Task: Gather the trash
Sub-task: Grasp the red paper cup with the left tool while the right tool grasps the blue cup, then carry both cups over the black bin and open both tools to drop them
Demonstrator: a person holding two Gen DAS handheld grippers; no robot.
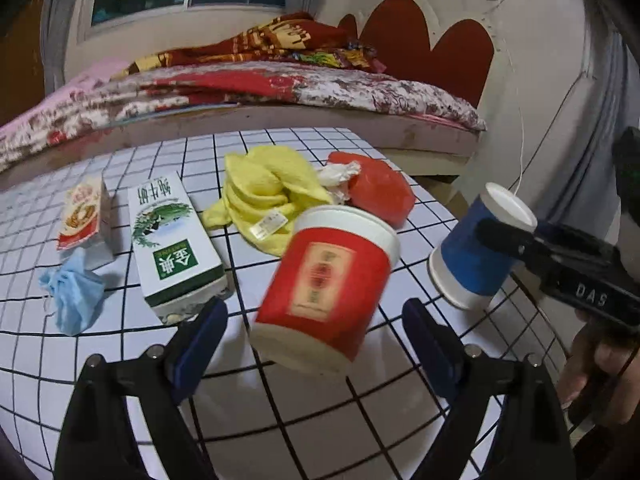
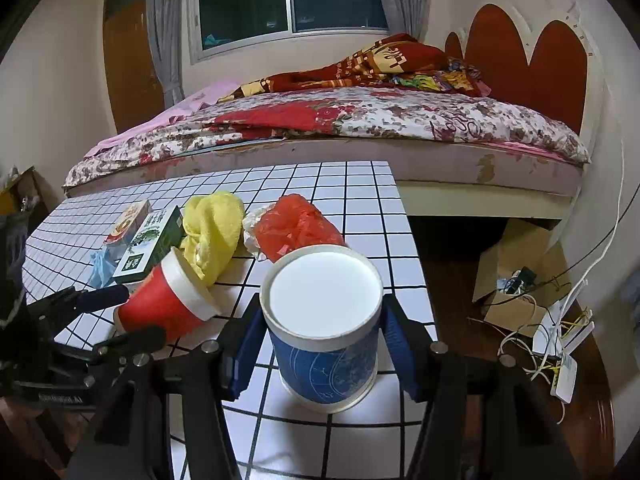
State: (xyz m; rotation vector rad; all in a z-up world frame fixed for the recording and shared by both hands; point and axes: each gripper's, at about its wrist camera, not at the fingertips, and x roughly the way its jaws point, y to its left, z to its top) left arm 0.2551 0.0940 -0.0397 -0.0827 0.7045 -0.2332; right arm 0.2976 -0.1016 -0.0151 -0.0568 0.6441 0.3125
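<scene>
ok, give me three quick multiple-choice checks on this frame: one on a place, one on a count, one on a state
1. Where does the yellow cloth lie?
A inside the red cup
B between the green-and-white carton and the red bag
C under the carton

2. How many paper cups are in view?
A one
B two
C three

3. What is the state of the blue cup?
A clamped in the right gripper
B crushed flat
C stacked in the red cup

Key: 1 B, the cloth sits on the table with the carton on one side and the bag on the other. 2 B, only one red and one blue cup show. 3 A, both pads press on its sides.
</scene>
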